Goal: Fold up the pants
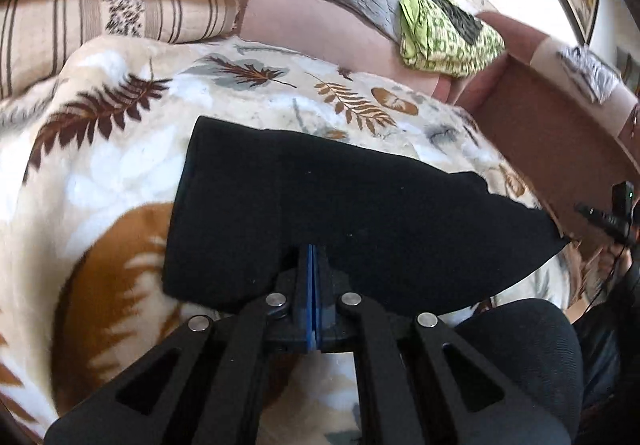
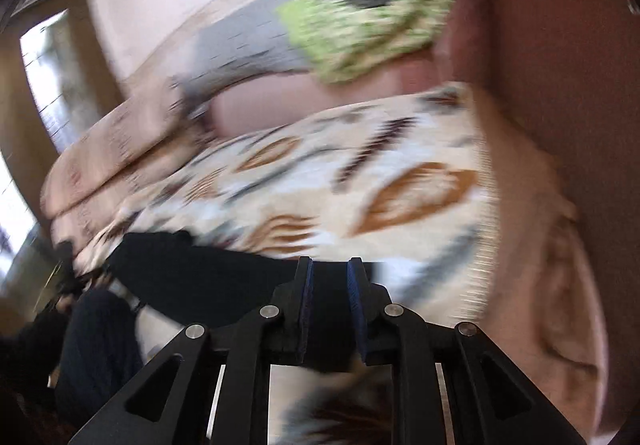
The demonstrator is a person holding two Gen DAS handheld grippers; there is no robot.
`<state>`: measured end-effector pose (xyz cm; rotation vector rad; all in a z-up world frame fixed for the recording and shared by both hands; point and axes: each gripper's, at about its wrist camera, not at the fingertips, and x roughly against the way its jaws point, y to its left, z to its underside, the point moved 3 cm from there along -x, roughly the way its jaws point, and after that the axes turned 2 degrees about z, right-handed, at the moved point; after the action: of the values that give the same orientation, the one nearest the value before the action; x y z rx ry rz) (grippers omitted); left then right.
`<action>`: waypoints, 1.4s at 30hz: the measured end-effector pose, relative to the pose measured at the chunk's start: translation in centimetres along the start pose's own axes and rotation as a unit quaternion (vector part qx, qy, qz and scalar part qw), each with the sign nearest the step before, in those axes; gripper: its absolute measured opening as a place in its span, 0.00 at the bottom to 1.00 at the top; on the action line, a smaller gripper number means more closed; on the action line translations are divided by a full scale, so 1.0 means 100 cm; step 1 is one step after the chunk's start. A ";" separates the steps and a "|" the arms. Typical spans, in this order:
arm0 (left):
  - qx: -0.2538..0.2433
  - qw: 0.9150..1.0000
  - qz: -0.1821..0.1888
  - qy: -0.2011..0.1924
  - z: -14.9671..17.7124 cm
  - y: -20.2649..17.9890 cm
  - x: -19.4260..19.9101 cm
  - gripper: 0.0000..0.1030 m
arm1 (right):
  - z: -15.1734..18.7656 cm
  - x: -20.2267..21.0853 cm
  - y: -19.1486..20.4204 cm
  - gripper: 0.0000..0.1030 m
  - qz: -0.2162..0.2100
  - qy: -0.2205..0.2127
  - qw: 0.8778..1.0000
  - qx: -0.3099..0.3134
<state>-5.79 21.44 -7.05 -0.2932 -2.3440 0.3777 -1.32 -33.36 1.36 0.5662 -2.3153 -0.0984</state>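
Black pants (image 1: 340, 197) lie folded into a broad flat shape on a leaf-print blanket (image 1: 120, 173). My left gripper (image 1: 313, 249) is at their near edge, its blue pads pressed together with the black cloth gathered around the tips. In the blurred right wrist view, the pants (image 2: 192, 277) stretch off to the left. My right gripper (image 2: 330, 263) is open, its pads apart over the end of the dark cloth and not pressing on it.
The blanket (image 2: 360, 173) covers a sofa seat. Striped cushions (image 1: 100, 13) sit at the back left, with a green patterned cloth (image 1: 444, 33) on the backrest. A brown sofa arm (image 1: 552, 133) rises at the right. A person's dark-clad knee (image 1: 520, 345) is close by.
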 end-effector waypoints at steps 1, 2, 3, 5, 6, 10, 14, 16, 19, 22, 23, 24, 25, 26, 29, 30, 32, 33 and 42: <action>0.006 1.000 0.002 -0.001 0.002 0.001 0.002 0.01 | 0.005 -0.010 0.010 0.19 -0.001 0.024 1.000 0.020; 0.007 1.000 0.002 -0.001 0.003 0.001 0.003 0.01 | 0.011 -0.020 0.014 0.17 0.006 0.049 0.998 0.032; 0.005 1.000 0.001 0.000 0.004 0.000 0.004 0.01 | 0.022 -0.034 0.014 0.17 0.026 0.092 0.995 0.041; 0.005 1.000 0.001 0.001 0.004 0.000 0.005 0.01 | 0.043 -0.059 -0.003 0.17 0.057 0.167 0.984 0.022; 0.006 1.000 0.001 0.002 0.004 0.000 0.005 0.01 | 0.040 -0.055 -0.005 0.17 0.050 0.155 0.987 0.014; 0.014 1.000 0.001 -0.001 0.007 0.000 0.008 0.01 | 0.028 -0.041 -0.013 0.24 0.100 0.123 0.987 0.007; 0.047 0.999 0.012 -0.005 0.010 0.005 0.014 0.01 | -0.001 -0.026 0.008 0.24 0.066 0.041 0.997 0.021; 0.063 0.998 0.010 -0.013 0.002 0.004 0.022 0.01 | -0.016 -0.032 0.040 0.29 0.023 0.009 0.999 0.040; 0.064 0.996 0.018 -0.056 -0.026 -0.006 0.033 0.06 | -0.035 -0.065 0.103 0.34 -0.042 -0.002 0.997 0.069; 0.071 0.996 0.023 -0.051 -0.041 -0.010 0.020 0.07 | -0.037 -0.109 0.184 0.34 -0.109 0.017 0.987 0.116; 0.068 0.997 0.015 -0.035 -0.038 -0.010 0.012 0.07 | -0.034 -0.123 0.204 0.34 -0.122 0.028 0.983 0.134; 0.067 0.998 0.004 -0.019 -0.033 -0.009 0.005 0.07 | -0.029 -0.136 0.227 0.34 -0.130 0.041 0.978 0.155; 0.065 0.998 -0.015 0.000 -0.022 -0.005 -0.002 0.07 | -0.019 -0.155 0.254 0.33 -0.133 0.059 0.972 0.185; 0.066 0.998 -0.022 0.008 -0.011 -0.001 -0.005 0.06 | -0.009 -0.168 0.266 0.33 -0.136 0.075 0.967 0.204; 0.081 0.996 0.003 -0.028 0.010 0.013 0.008 0.01 | 0.037 -0.190 0.298 0.37 -0.106 0.078 0.937 0.323; 0.090 0.995 0.013 -0.036 0.014 0.017 0.010 0.01 | 0.041 -0.188 0.299 0.37 -0.100 0.075 0.933 0.338; 0.103 0.993 0.033 -0.048 0.017 0.023 0.012 0.01 | 0.031 -0.181 0.293 0.37 -0.117 0.094 0.936 0.318; 0.104 0.993 0.033 -0.052 0.018 0.023 0.011 0.01 | 0.025 -0.178 0.290 0.34 -0.124 0.094 0.941 0.302; 0.112 0.992 0.028 -0.055 0.014 0.020 0.009 0.01 | 0.022 -0.184 0.297 0.40 -0.141 0.064 0.946 0.283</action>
<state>-7.18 23.36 -8.16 -0.2346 -2.3767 0.6939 -2.21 0.96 -5.29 1.1534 -2.1080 0.4721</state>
